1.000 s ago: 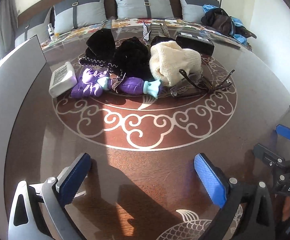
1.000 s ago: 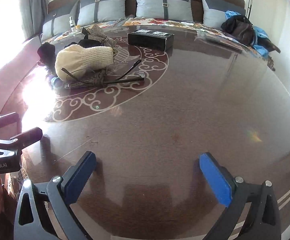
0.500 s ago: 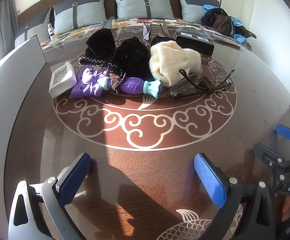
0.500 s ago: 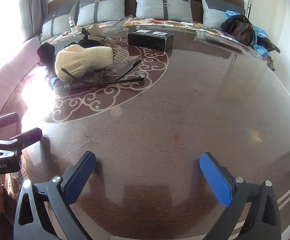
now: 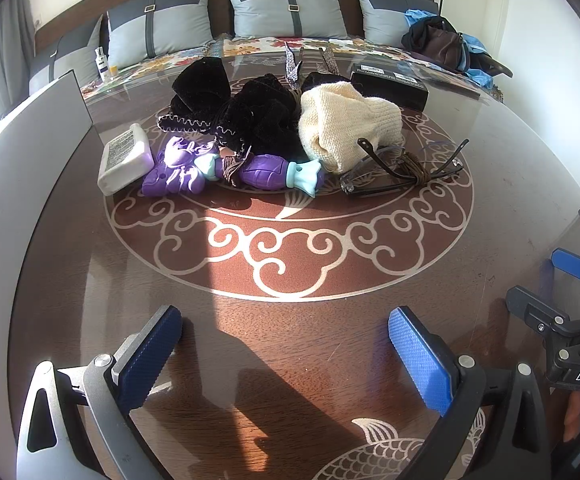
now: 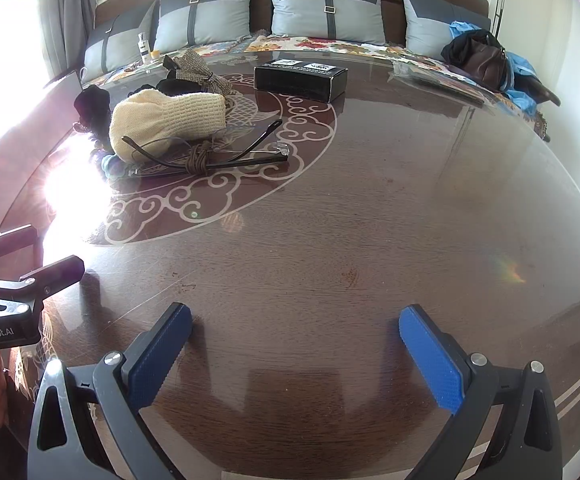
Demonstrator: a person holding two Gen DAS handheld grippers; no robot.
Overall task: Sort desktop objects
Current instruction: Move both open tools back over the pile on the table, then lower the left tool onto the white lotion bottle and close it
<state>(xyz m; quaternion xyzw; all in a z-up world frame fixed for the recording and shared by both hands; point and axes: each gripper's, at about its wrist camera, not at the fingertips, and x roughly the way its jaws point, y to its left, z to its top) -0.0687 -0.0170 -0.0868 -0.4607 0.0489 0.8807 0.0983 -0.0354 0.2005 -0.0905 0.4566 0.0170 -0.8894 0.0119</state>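
Glasses (image 5: 404,168) edge the clutter; bare table (image 6: 370,220) fronts both wide-spread jaws.

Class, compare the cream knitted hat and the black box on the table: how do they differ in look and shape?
The cream knitted hat is pale, soft and slumped in a rounded heap; the black box is dark, rigid and straight-edged. The hat lies among the clutter, with the glasses just in front of it; the box sits apart, nearer the sofa. The box carries printed white labels; the hat has none. Both rest on the table.

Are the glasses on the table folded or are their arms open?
Open: the glasses lie with both arms spread outward, next to the cream knit hat.
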